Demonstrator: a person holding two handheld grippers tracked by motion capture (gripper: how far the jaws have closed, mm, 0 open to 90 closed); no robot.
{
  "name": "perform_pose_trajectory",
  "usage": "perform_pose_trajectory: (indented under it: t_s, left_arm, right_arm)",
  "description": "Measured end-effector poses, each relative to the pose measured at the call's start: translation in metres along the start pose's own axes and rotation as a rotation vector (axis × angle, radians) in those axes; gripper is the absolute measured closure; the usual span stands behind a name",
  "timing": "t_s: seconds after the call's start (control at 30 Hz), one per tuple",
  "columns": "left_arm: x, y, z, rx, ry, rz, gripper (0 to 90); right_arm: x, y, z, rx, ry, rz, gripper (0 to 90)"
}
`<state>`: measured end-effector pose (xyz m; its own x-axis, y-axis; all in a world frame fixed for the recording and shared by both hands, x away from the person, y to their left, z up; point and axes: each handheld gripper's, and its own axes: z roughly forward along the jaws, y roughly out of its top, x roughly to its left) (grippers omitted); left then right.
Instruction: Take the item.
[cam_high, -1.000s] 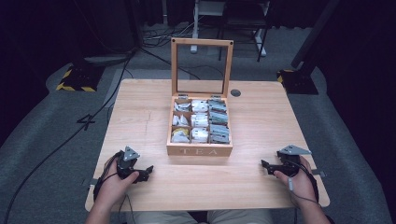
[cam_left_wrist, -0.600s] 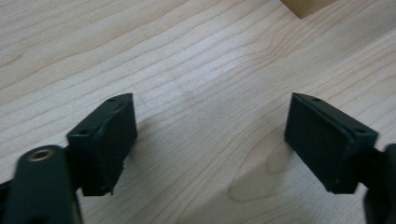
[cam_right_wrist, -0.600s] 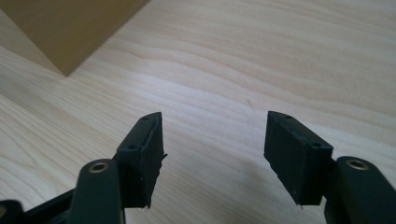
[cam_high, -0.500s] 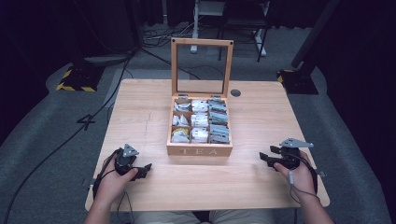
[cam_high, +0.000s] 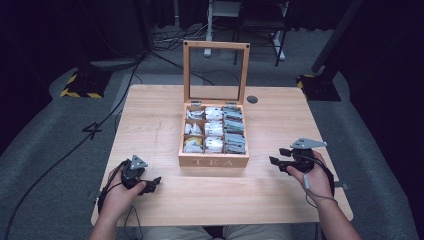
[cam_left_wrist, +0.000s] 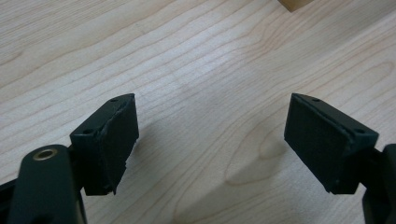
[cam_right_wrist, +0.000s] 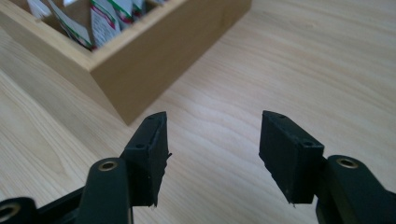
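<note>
A wooden tea box (cam_high: 214, 161) marked TEA stands in the middle of the table with its glass lid (cam_high: 216, 74) raised upright. Its compartments hold several tea bags (cam_high: 214, 129). My left gripper (cam_high: 152, 185) rests low on the table near the front left edge, open, with bare wood between its jaws (cam_left_wrist: 210, 135). My right gripper (cam_high: 276, 156) hovers to the right of the box, open and empty (cam_right_wrist: 212, 154). In the right gripper view the box's near corner (cam_right_wrist: 126, 70) lies just ahead and left of the jaws, with tea bags (cam_right_wrist: 105, 21) inside.
The light wooden table (cam_high: 150, 125) has a round cable grommet (cam_high: 252, 99) behind the box. Cables trail over the grey floor (cam_high: 60, 160) at the left. Dark stands and a yellow-black striped base (cam_high: 80, 85) sit beyond the table.
My right gripper has shifted left and a little up, toward the box. The left gripper has stayed nearly in place.
</note>
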<state>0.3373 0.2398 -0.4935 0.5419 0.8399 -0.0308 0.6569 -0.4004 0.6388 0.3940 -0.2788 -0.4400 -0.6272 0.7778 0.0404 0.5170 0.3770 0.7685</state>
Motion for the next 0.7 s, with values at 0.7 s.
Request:
perform_pose_trajectory:
  t_s: [0.7]
  left_arm:
    - [0.001,-0.002,0.007,-0.023,-0.012,0.02,13.9]
  right_arm:
    - [0.037,0.082,0.021,-0.03,0.104,-0.123,46.2]
